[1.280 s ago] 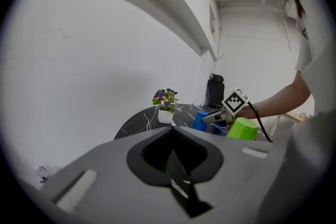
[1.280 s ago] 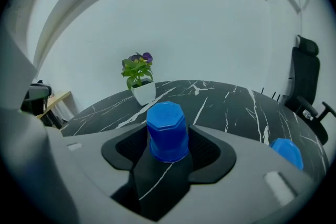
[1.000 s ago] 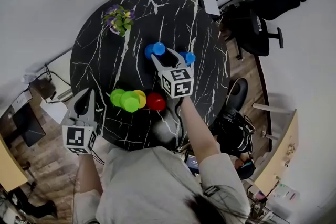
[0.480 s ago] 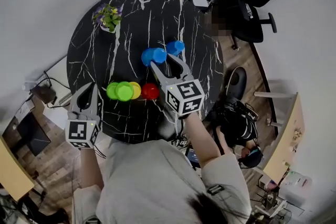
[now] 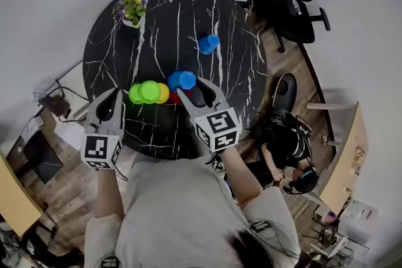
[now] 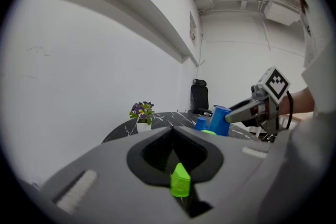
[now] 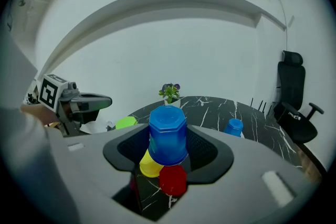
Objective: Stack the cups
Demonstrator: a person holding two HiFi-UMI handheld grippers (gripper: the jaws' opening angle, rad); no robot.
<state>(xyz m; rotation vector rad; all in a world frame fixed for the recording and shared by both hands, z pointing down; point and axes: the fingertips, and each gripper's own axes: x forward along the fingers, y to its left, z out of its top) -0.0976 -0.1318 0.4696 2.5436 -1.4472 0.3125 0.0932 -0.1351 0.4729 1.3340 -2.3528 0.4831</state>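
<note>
Blue cup (image 7: 168, 136) carried back, pinched in right hand-held gripper (image 5: 189, 87), over red cup (image 7: 172, 180).

Holds a gripper in each hand at the near edge of the table (image 5: 188, 16).
Carries the left gripper (image 5: 115, 95) at the near-left edge, jaws pressed together with nothing between them; clamps an inverted blue cup (image 5: 182, 80) in the right gripper (image 5: 190, 86), jaws wide, forearm reaching forward above the near edge.
</note>
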